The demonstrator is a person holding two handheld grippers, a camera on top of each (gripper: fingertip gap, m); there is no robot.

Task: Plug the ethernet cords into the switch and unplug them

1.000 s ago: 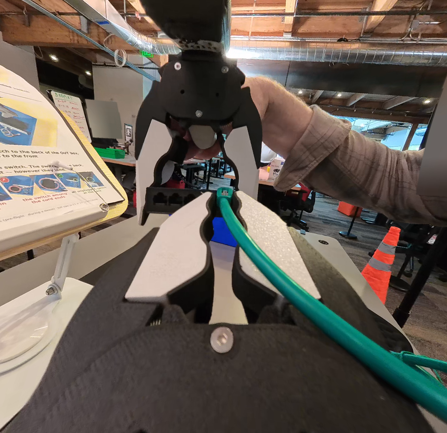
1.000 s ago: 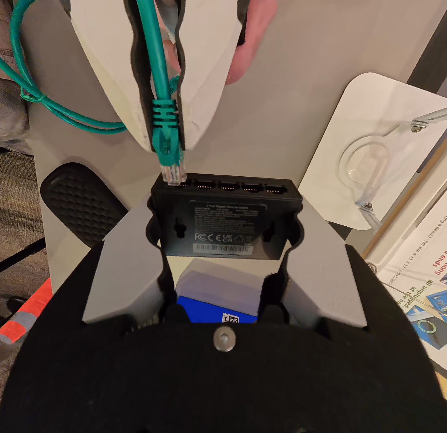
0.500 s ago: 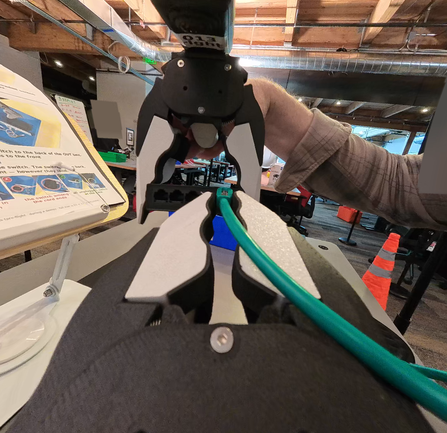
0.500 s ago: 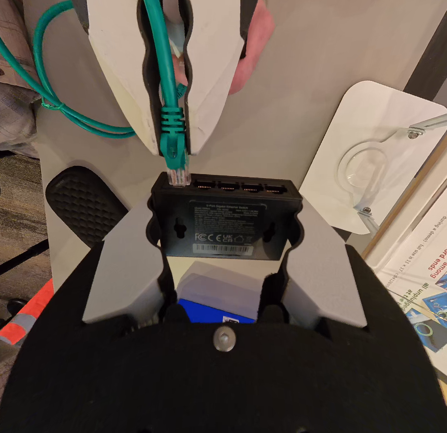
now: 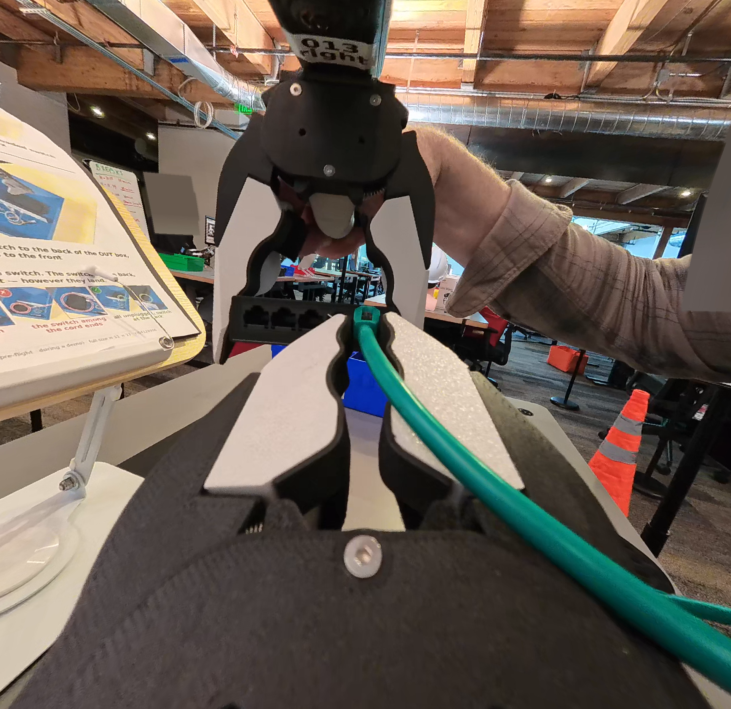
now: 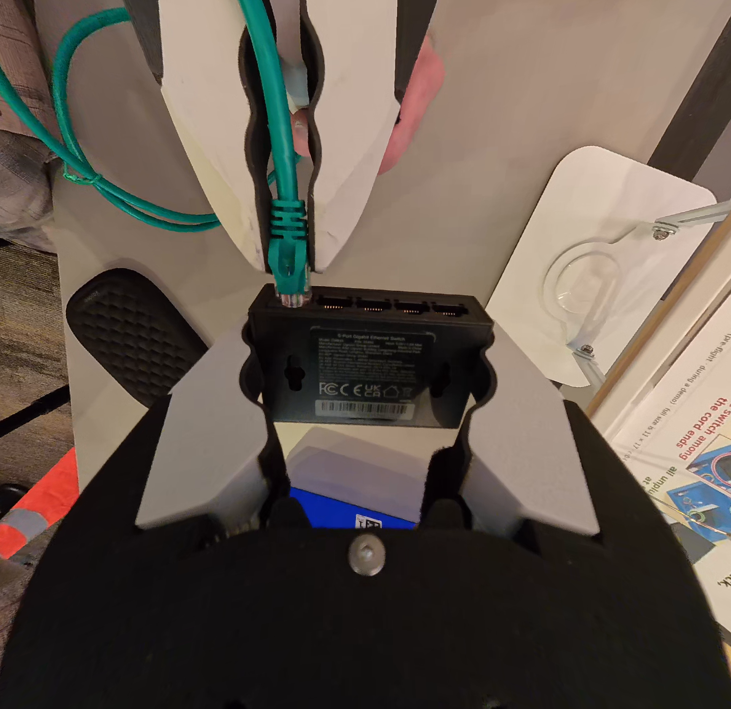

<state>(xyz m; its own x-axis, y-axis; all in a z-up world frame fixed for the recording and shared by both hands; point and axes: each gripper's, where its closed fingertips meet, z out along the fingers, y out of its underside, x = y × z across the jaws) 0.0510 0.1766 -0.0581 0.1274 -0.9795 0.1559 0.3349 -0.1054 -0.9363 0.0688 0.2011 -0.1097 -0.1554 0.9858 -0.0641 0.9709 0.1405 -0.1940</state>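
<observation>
Right gripper [image 6: 368, 377] clamps the black switch [image 6: 368, 357], whose underside bears a printed label and barcode sticker. Left gripper [image 5: 362, 326] pinches the green ethernet cord [image 5: 494, 488], plug at the end port. White bench [image 6: 514, 116]; timber-beamed workshop ceiling, orange cone [image 5: 617, 448].

Instruction sheet [image 5: 67, 254] on a tilted board, left wrist view; white stand base [image 6: 593, 254] with clear disc; blue box [image 5: 362, 381] on the white table [image 6: 514, 76]; orange traffic cone [image 5: 621, 448]; black textured pad [image 6: 130, 333]; wooden ceiling beams [image 5: 514, 29].

plug [image 6: 290, 272]: is sinking from just above into the switch's [image 6: 368, 367] leftmost port, near frame centre
left gripper [image 6: 288, 254]: is closing the gap toward the switch
</observation>
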